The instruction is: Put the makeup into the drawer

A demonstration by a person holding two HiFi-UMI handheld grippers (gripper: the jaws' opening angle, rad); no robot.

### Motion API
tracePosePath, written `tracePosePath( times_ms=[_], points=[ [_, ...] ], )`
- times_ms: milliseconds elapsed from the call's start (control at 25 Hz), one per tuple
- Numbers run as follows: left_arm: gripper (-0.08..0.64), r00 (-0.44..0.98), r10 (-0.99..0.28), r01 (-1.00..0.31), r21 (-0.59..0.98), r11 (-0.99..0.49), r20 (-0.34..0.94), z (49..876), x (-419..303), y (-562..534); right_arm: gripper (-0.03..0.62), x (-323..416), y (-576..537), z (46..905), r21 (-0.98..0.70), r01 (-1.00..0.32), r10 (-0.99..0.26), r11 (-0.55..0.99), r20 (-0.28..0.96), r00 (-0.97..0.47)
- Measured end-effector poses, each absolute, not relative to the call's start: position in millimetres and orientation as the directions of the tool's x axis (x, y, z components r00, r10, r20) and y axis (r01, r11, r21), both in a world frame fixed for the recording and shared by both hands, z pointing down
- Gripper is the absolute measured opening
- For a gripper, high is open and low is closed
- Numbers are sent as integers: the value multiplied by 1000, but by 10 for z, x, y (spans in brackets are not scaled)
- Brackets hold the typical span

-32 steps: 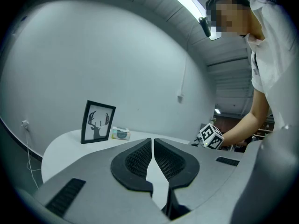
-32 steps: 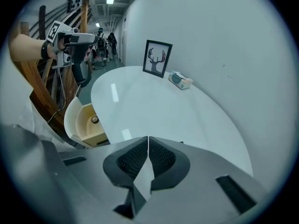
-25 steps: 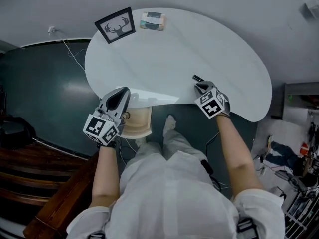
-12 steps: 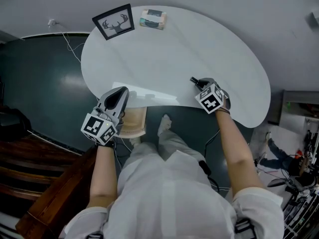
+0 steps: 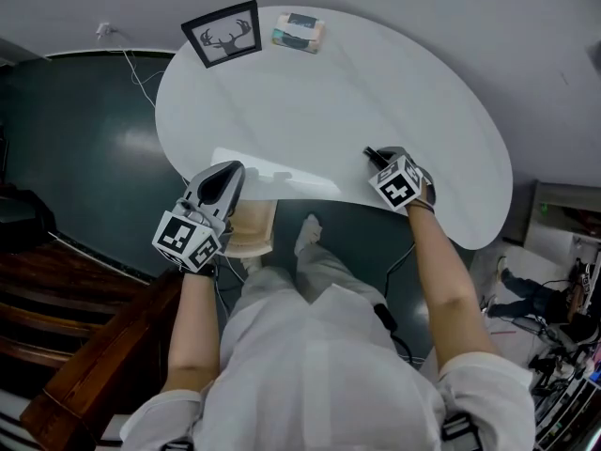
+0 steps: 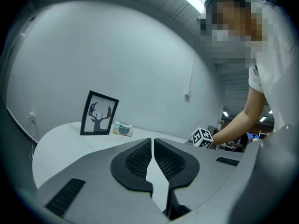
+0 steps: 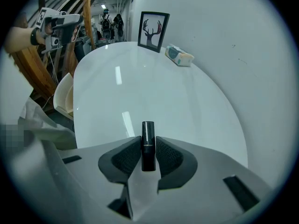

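- The small pack (image 5: 299, 33) at the far edge of the white counter (image 5: 329, 101) carries a teal label, but its print is too small to read.
- Just left of the pack, the black picture frame (image 5: 222, 34) stands upright and shows a deer-head silhouette with antlers.
- The black-and-white marker cube (image 5: 394, 184) on my right gripper (image 5: 377, 160) shows only square patterns.
- The black makeup tube (image 7: 148, 134) has a thin band round it, and I can make out no print on it.
- My right arm reaches forward, with the right gripper tipped steeply down onto the near right part of the counter.
- Its fingers (image 7: 122, 157) are opening with the makeup tube between the pads. The pads sit close along both of its sides, and I cannot see them pressing on it.
- From the head view only the tube's far end pokes out past that gripper.
- My left gripper (image 5: 225, 175) is held almost level at the counter's near edge, above the open drawer (image 5: 252, 233). Its fingers (image 6: 138, 160) are closed together with nothing in them.
- The cream drawer juts out beneath the counter. My left gripper and the counter's edge cover most of its inside, so I cannot tell what is in it.
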State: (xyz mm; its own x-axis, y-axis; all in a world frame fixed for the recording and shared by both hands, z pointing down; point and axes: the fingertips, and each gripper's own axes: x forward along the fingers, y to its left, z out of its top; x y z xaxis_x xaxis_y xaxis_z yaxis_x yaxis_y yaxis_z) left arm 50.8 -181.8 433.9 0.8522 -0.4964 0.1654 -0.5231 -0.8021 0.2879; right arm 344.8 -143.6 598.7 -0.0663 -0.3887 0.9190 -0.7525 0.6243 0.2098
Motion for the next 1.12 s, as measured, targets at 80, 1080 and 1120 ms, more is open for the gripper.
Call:
tracePosePath(
  times_ms=[80, 1080, 1120],
  points=[
    [25, 848, -503, -529, 289, -798, 164, 4337, 500, -1831, 84, 3434, -1446, 5999, 210, -749, -386, 628, 920, -66],
    [25, 817, -560, -574, 275, -771, 135, 4189, -160, -1860, 84, 2540, -1651, 5855, 215, -668, -374, 713, 922, -103],
    [25, 815, -564, -578, 275, -769, 135, 4184, -209, -1853, 84, 2462, -1665, 5841, 214, -662, -375, 718, 920, -109]
  ],
)
